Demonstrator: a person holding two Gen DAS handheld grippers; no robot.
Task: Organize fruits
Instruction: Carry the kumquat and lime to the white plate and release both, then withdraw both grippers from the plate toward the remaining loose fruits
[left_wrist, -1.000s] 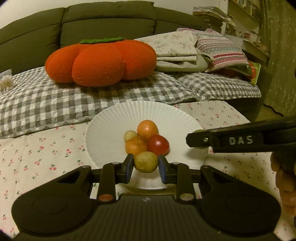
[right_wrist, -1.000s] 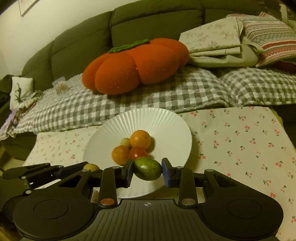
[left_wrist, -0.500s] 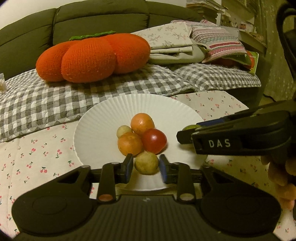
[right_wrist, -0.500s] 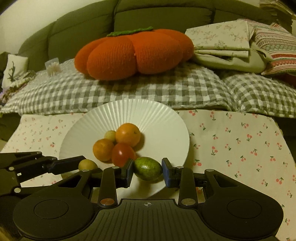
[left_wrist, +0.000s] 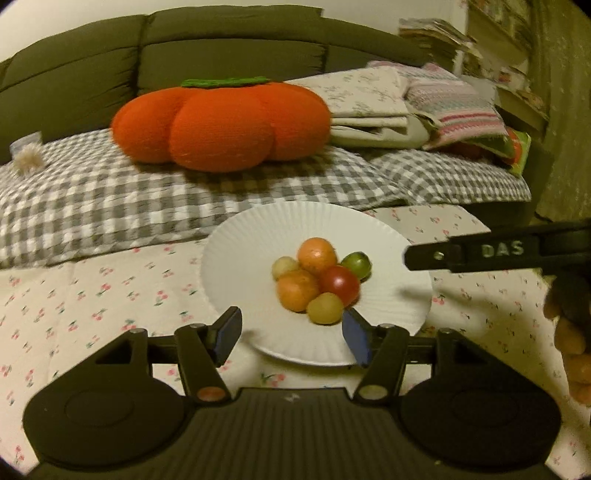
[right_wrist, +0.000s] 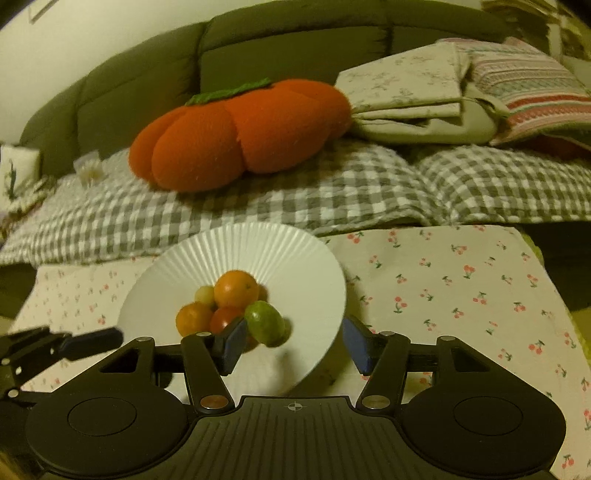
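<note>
On the cherry-print tablecloth (left_wrist: 110, 295) sits a white fluted plate (left_wrist: 236, 258), its far rim close to the grey checked blanket (left_wrist: 110, 199) that covers the sofa seat. Six small fruits lie clustered at the plate's centre, touching one another — an upper orange fruit (left_wrist: 317, 252), a lower orange fruit (left_wrist: 297, 290), a red tomato (left_wrist: 339, 283), a pale yellow-green fruit (left_wrist: 284, 266) at the far left of the heap, a yellow-brown fruit (left_wrist: 325, 308) nearest the left camera, and a green fruit (left_wrist: 356, 264) on the right side.

Left gripper (left_wrist: 291, 334): jaws spread wide, nothing between them; its right blue pad (left_wrist: 355, 339) stands just beside the yellow-brown fruit, whether touching cannot be told. Right gripper (right_wrist: 291, 341): jaws likewise wide apart and holding nothing; in its own view the green fruit (right_wrist: 265, 323) rests on the plate (right_wrist: 295, 258) just beyond the left blue pad (right_wrist: 232, 343). In the left view the right gripper enters from the right edge over the plate's rim.

Behind, an orange pumpkin-shaped cushion (left_wrist: 221, 125) rests on the blanket — folded bedding (left_wrist: 373, 110) lies to its right, against the dark green sofa back (left_wrist: 221, 48).
</note>
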